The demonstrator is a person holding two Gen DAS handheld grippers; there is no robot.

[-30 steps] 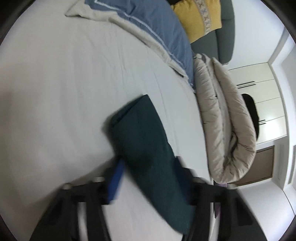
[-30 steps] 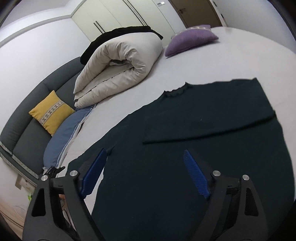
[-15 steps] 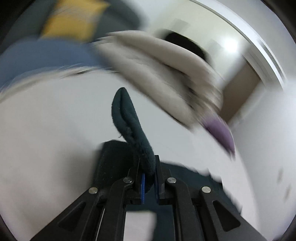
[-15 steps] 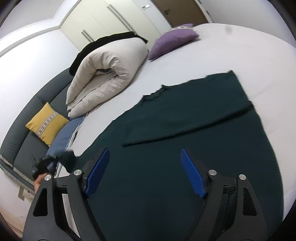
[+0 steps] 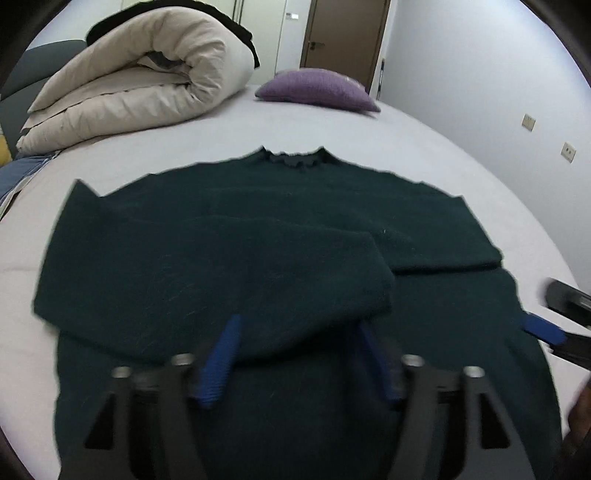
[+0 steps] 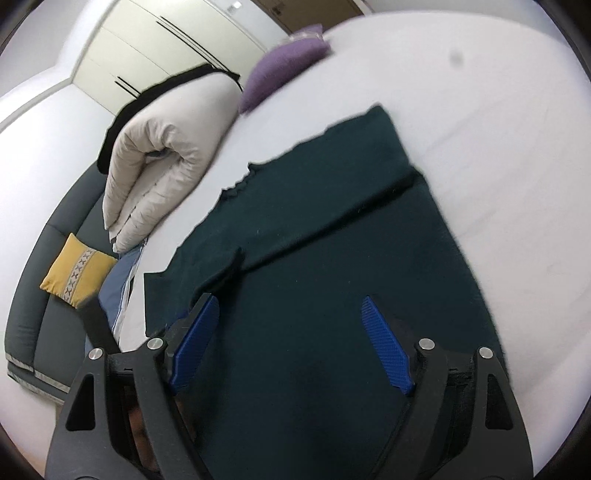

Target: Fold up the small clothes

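White bed [image 5: 424,147] bears a green sweater [image 5: 258,240]; left gripper [image 5: 299,358] jaws opening, empty; right gripper [image 6: 291,347] jaws spread, empty.

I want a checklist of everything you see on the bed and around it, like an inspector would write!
Surface: white bed sheet, mostly smooth.
Job's things: dark green sweater lying flat, neck away from the camera, both sleeves folded across its front; left sleeve on top.
Clutter: rolled beige duvet, purple cushion, yellow cushion, blue pillow.
Grippers: left gripper over the sweater, jaws opening, nothing pinched; right gripper open above the sweater's lower part.
Cables: nothing seen.
Surroundings: grey sofa, white wardrobe, brown door, wall sockets.
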